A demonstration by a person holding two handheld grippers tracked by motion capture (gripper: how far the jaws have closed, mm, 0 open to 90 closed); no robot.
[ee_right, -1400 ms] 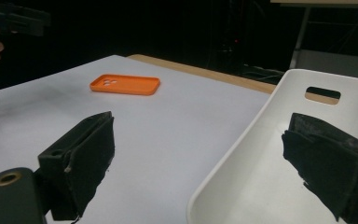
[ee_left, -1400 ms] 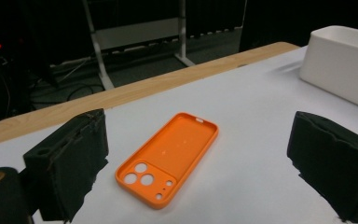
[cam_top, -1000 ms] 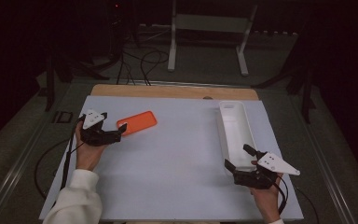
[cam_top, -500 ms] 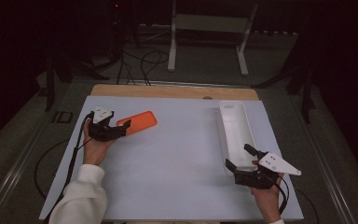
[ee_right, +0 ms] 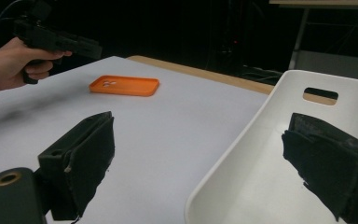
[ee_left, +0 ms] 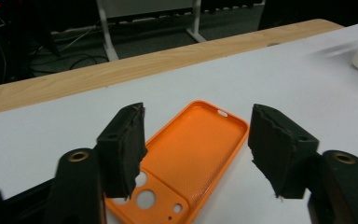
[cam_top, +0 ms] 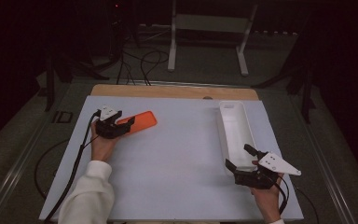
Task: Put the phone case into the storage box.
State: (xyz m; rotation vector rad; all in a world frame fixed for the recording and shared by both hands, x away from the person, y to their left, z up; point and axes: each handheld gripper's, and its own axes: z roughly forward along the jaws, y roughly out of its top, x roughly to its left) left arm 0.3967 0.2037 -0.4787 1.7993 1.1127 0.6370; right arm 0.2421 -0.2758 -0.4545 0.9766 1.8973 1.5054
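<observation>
Jaws of our left gripper (ee_left: 196, 154) have just been closing, yet they stand partly open with the orange phone case (ee_left: 193, 154) lying flat between them, inside face up, camera holes nearest us; we see a gap on either side, so the pads do not press on it. In the high view our left gripper (cam_top: 127, 123) sits over the near end of the case (cam_top: 140, 122) on the white table (cam_top: 177, 140). Our right gripper (ee_right: 200, 163) waits wide open and empty, one jaw over the table and the other over the white tray (ee_right: 270, 140), its near rim between them. Risk, as we judge it: the case is thin and low, so pads that close too high may ride over its rim and skid it forward beyond the jaws; a pinch across one corner could make it pivot and slip out on lifting; squeezing hard may flex the soft walls.
</observation>
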